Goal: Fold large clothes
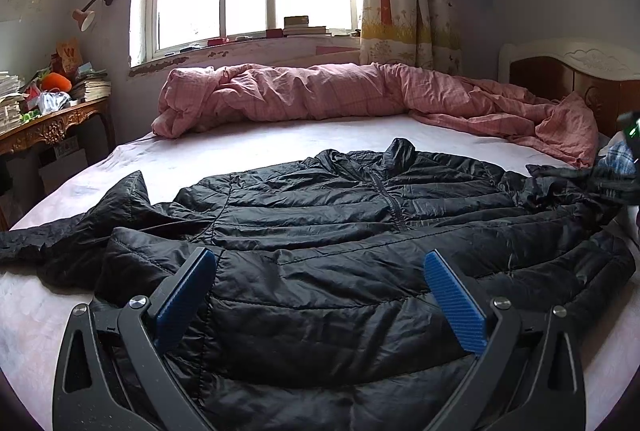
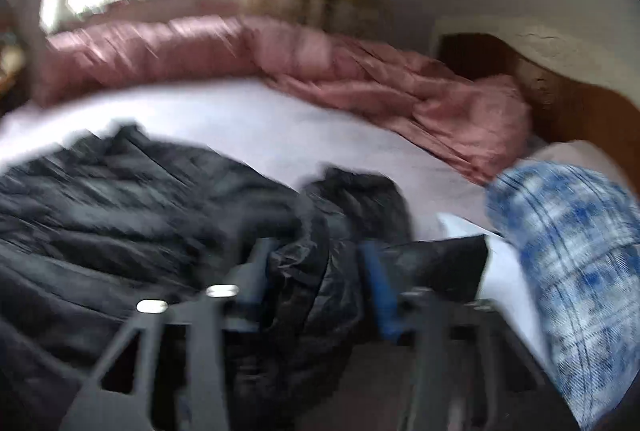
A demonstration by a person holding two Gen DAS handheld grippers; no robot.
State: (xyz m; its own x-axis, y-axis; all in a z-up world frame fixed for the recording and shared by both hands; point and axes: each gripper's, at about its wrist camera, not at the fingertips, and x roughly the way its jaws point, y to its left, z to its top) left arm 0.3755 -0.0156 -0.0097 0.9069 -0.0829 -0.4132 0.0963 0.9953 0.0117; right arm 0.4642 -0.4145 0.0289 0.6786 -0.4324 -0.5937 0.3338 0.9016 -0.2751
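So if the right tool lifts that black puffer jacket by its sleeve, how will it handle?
The black puffer jacket is probably floppy: it lies rumpled on the bed, so a lifted sleeve would likely trail the body behind. Its shiny shell looks slippery and may slide between the right tool pads. The quilted padding suggests light for its bulk.
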